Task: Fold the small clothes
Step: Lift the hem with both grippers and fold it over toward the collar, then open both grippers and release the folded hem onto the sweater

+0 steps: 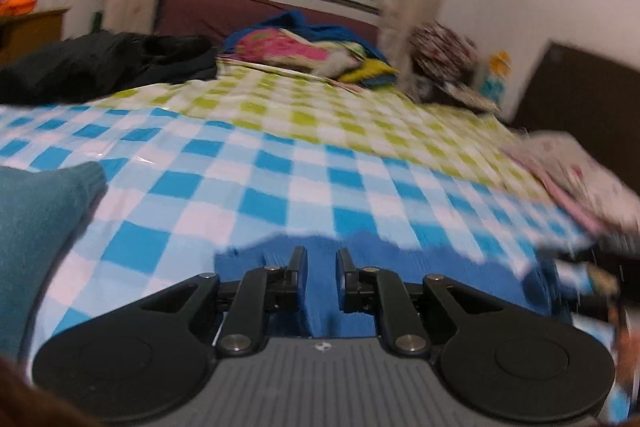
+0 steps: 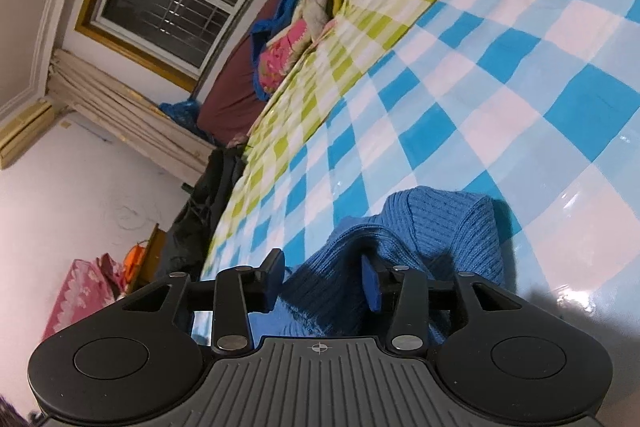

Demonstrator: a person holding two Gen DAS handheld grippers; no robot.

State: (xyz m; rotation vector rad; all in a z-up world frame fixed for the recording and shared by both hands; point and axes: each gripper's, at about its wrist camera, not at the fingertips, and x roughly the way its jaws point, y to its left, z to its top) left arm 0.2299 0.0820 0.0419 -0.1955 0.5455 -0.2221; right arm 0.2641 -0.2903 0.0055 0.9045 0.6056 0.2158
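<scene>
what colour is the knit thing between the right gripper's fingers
Blue, ribbed knit; it shows best in the right wrist view, between the right gripper fingers.

black tongs (image 1: 321, 263), silver rivets, ribbed grey body, crosshair mark

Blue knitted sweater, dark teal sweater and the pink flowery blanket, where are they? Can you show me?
Blue knitted sweater (image 2: 436, 227): right wrist view, on its ribbed upper part.
Dark teal sweater (image 1: 36, 223): left wrist view, on its body near the left edge.
Pink flowery blanket (image 1: 280, 49): left wrist view, on its pink top.
</scene>
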